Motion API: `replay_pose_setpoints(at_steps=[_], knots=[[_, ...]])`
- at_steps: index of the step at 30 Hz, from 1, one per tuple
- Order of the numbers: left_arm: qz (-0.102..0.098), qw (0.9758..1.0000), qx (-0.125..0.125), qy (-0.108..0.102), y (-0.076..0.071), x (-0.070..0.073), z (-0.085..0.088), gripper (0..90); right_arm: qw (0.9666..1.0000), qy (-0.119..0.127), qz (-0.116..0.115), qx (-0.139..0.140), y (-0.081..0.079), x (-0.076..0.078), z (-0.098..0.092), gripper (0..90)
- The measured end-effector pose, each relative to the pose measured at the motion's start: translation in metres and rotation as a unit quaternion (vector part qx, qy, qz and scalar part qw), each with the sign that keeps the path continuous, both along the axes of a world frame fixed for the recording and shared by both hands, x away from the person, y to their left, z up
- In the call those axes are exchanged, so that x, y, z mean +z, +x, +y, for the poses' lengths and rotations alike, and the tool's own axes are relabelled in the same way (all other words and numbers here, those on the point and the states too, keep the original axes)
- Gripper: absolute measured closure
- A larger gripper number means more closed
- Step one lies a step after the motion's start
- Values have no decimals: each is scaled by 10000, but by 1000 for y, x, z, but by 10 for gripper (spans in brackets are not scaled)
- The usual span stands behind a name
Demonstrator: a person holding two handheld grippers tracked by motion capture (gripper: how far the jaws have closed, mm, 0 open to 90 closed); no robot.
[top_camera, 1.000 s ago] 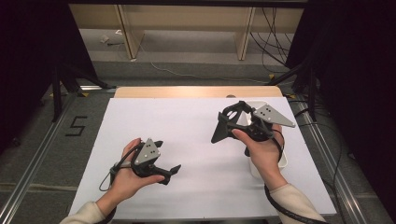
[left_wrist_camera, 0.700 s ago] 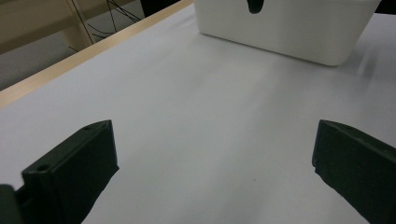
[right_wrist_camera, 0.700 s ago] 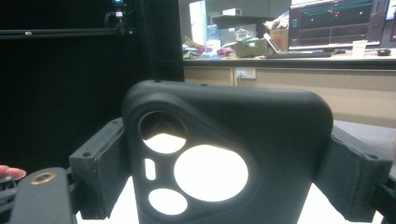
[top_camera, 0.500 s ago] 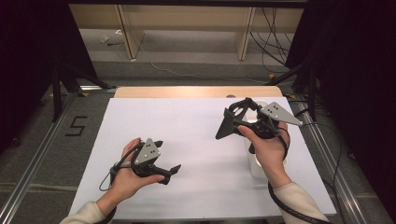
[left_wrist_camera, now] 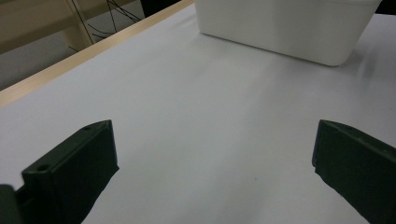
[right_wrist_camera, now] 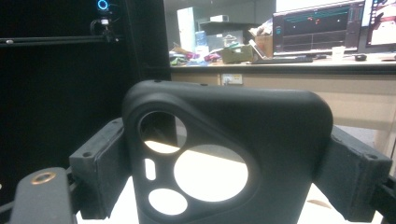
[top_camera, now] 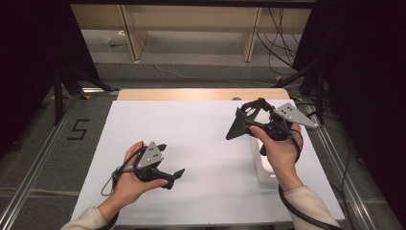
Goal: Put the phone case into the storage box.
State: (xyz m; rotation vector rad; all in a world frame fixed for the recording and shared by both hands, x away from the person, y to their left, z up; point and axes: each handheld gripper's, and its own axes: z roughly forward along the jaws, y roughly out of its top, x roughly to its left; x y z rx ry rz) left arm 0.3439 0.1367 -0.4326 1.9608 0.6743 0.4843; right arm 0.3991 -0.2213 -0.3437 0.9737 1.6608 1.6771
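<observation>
Right tool (top_camera: pixel 249 115): clamps black rubbery phone case (right_wrist_camera: pixel 224 154), raised near surface's right edge.
Left tool (top_camera: pixel 173 175): jaws apart, empty.
Advice: keep case level above white plastic bin (left_wrist_camera: pixel 285 25).

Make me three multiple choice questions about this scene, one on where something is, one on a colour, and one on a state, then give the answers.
1. Where is the white bin?
A. at the table's left edge
B. on the right side, under the right hand
C. on the floor

2. What colour is the phone case?
A. black
B. red
C. white

3. How does the left gripper stand?
A. shut on the case
B. shut on the bin
C. open, nothing between its jaws

Answers:
1. B: in the high view the bin sits on the white table beneath the right hand.
2. A: the right gripper view shows a black case with camera cutouts, clamped by the right gripper.
3. C: the left gripper view shows its jaws wide apart over bare table.
</observation>
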Motion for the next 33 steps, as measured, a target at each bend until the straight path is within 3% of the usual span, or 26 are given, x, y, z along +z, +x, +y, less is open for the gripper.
replay_pose_setpoints(at_steps=[12, 33], knots=[[13, 10000, 2, -10, 0, 0, 1, 0, 9998, -10, -27, -175, 3, 2, -12, 153], [-5, 9999, 136, -25, -2, 1, 11, 0, 9971, -127, 7, -747, 6, 5, -37, 153]])
